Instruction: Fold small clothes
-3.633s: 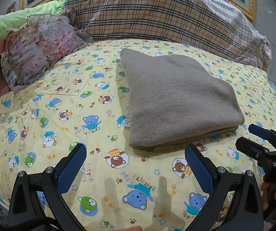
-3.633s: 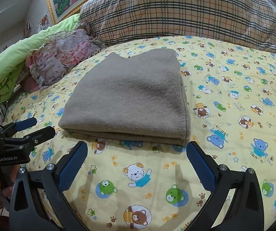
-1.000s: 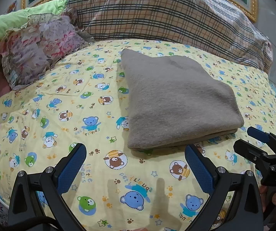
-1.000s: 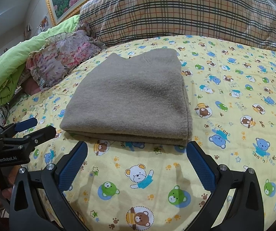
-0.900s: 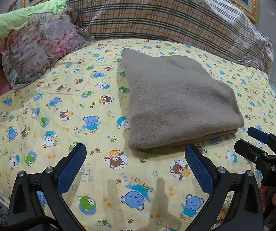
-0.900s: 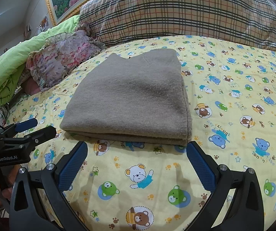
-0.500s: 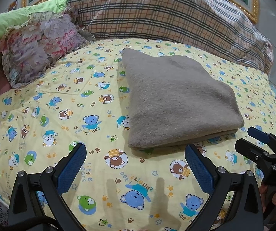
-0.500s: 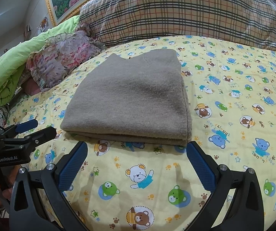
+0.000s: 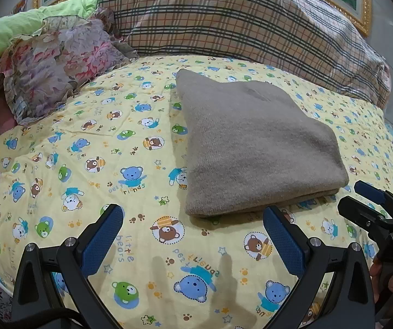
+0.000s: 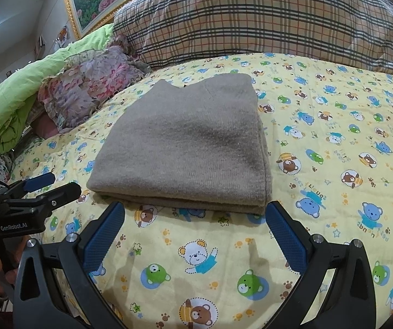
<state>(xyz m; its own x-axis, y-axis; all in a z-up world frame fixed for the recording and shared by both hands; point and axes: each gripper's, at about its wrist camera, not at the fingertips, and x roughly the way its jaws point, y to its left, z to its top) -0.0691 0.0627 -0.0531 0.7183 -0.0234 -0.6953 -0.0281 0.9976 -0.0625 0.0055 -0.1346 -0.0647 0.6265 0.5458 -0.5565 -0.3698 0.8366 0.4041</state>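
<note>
brown knit garment point(image 9: 254, 148), folded flat mid-quilt point(image 9: 86, 164) below the plaid pillow point(image 9: 223, 19); left gripper point(image 9: 193, 233) and right gripper point(image 10: 193, 230) both wide open, empty, just short of its near edge; likely soft, light, limp: pinch near-edge corners through all layers.

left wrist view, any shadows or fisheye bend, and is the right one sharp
Left wrist view: the tool throws two soft finger shadows on the quilt, which bulges, with dark corners. Right wrist view: sweater sharp, same bulge.
</note>
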